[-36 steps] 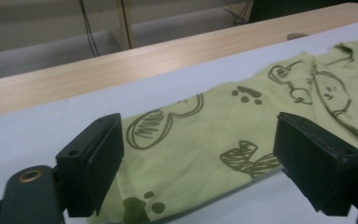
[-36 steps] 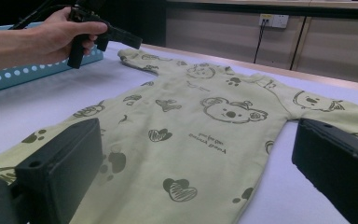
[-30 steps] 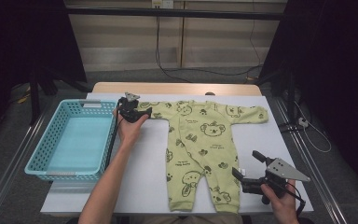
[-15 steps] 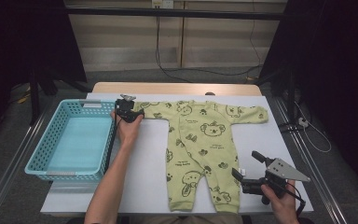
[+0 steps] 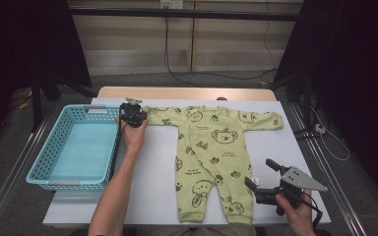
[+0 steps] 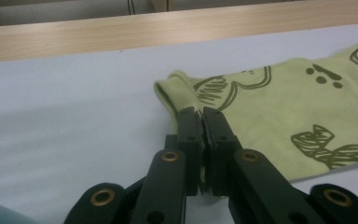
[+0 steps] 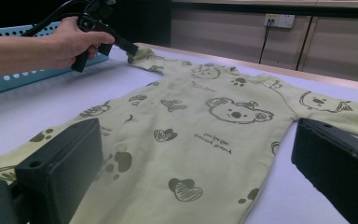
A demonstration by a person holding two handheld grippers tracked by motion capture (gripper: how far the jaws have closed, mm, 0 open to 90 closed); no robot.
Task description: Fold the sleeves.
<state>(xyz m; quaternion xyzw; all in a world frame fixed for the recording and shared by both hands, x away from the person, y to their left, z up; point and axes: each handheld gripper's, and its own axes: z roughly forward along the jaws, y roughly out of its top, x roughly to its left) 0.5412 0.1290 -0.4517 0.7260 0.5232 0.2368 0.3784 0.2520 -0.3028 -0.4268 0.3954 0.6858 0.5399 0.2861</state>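
- The left gripper (image 6: 200, 114), its jaws just closed, pinches the cuff of the pale green bear-print cotton romper (image 5: 211, 147), spread mid-frame, probably for folding.
- The right gripper (image 5: 261, 176) waits spread, lower right.
- The turquoise plastic basket (image 5: 39, 167) sits left.

Overhead; 2 close views sharing romper (image 5: 211, 147)

- In the left gripper view the romper (image 6: 279, 107) runs off the right edge, and the sleeve cuff (image 6: 172, 93) passes behind the closed jaws.
- In the right gripper view the romper's legs are cut off at the bottom edge.
- The small printed words (image 7: 213, 142) on the chest are too small to read.
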